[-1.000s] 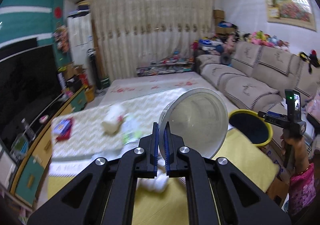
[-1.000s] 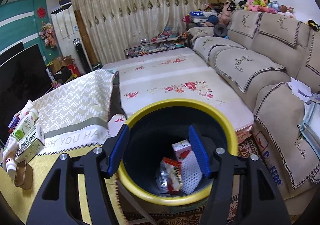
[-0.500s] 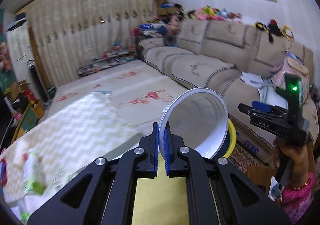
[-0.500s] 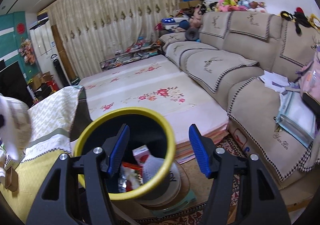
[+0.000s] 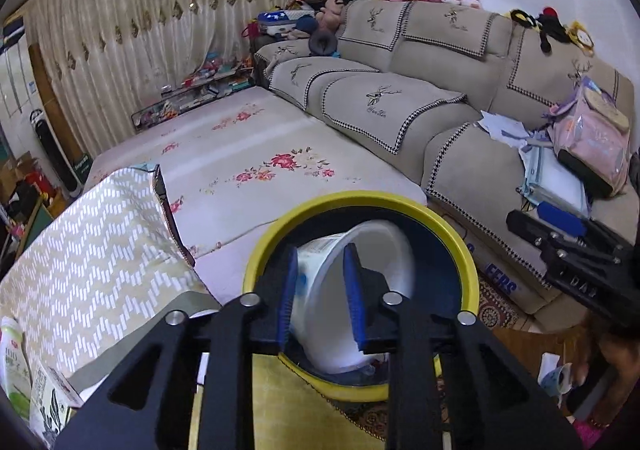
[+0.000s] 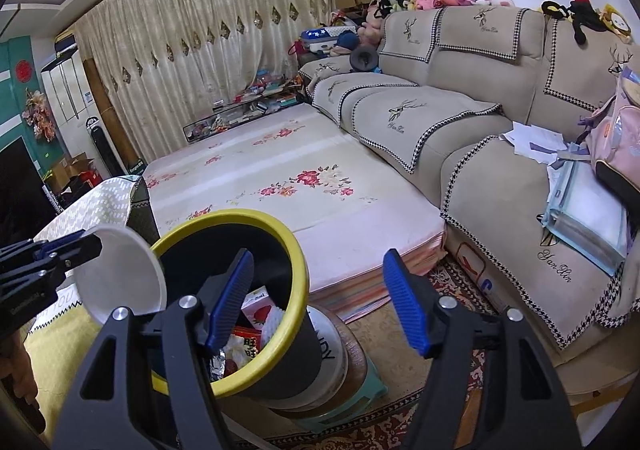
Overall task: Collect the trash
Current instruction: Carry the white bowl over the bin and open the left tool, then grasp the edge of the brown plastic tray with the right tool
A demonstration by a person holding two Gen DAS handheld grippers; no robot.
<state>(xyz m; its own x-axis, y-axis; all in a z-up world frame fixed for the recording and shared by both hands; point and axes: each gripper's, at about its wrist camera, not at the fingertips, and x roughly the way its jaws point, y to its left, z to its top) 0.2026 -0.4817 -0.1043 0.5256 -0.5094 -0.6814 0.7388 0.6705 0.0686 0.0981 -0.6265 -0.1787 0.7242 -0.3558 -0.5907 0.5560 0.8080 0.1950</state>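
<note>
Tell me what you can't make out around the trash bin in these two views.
Bin floor, left wrist view: covered by the white bowl and the left tongs, whose jaws are opening with the bowl's wall between them.
Wrappers in the bin, right wrist view: mostly behind its near wall; print too small.
Carton, left wrist view: cut off by the lower-left edge.

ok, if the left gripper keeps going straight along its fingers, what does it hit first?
The white bowl: the opening left gripper still has its rim between the fingers, over the yellow-rimmed bin. Past the bowl, the line probably runs into the bin's dark interior; depth there is unclear.
</note>
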